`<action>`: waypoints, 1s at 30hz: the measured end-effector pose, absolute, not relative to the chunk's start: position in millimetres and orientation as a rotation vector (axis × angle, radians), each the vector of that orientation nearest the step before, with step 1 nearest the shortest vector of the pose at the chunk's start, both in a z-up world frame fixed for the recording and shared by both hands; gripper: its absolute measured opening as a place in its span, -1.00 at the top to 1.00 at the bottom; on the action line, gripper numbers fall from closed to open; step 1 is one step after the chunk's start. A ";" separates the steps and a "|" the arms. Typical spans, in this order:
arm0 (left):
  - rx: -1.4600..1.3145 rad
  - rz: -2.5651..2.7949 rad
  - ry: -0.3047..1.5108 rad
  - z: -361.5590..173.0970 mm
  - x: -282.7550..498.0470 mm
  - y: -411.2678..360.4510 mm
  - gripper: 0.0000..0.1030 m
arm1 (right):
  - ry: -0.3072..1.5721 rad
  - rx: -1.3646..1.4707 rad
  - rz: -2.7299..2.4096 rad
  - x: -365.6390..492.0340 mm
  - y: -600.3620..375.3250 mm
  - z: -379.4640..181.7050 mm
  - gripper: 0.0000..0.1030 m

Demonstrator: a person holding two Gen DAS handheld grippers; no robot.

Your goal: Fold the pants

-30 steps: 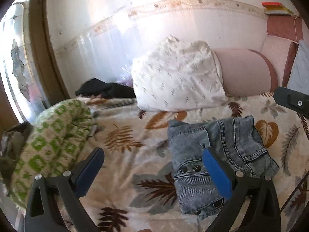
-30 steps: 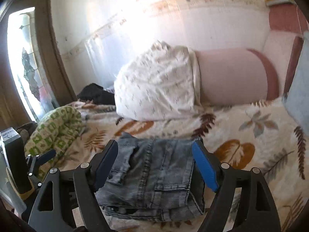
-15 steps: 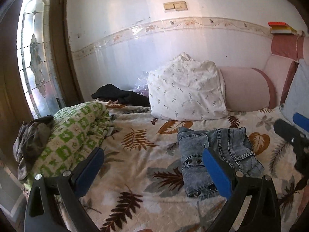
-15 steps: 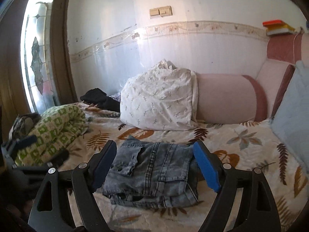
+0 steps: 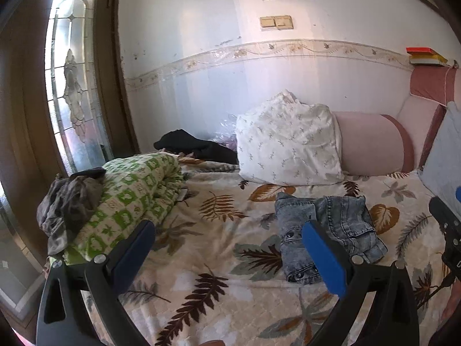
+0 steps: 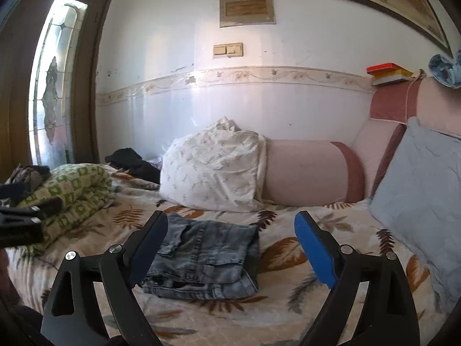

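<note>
White wall [image 6: 259,109] with a patterned border backs one bed [image 5: 219,259] under a leaf-print cover. From the left at nine o'clock: one rolled green-and-white blanket [image 5: 132,201], one dark garment [image 5: 198,147] near eleven, one white pillow [image 6: 213,170], one pink bolster [image 6: 305,170], one grey-blue cushion [image 6: 417,187] at three. One pair of folded denim pants [image 6: 204,253] lies flat mid-bed, touched by neither gripper. Left gripper [image 5: 227,256] is spread wide and empty. Right gripper [image 6: 230,248] has just been opening, nothing between its fingers.
</note>
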State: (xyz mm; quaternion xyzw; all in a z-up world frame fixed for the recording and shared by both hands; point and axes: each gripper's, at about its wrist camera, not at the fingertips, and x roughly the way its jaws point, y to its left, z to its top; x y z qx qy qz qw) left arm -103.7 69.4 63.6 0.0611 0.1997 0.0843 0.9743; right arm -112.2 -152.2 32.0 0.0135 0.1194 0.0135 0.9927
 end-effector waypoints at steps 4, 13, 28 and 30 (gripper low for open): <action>0.110 0.187 0.413 59.8 -103.9 73.6 -0.99 | 0.282 0.038 -0.029 -109.7 -163.9 21.6 -0.77; 0.073 0.192 0.454 27.7 -77.5 75.9 -1.00 | 0.448 -0.012 -0.151 -82.6 -191.2 -30.1 -0.78; 0.009 0.166 0.589 -43.5 -22.0 79.1 -1.00 | 0.630 0.014 -0.189 -37.3 -201.6 -75.4 -0.78; 0.000 0.166 0.604 -49.1 -16.4 81.0 -1.00 | 0.639 0.013 -0.192 -33.0 -201.8 -78.6 -0.78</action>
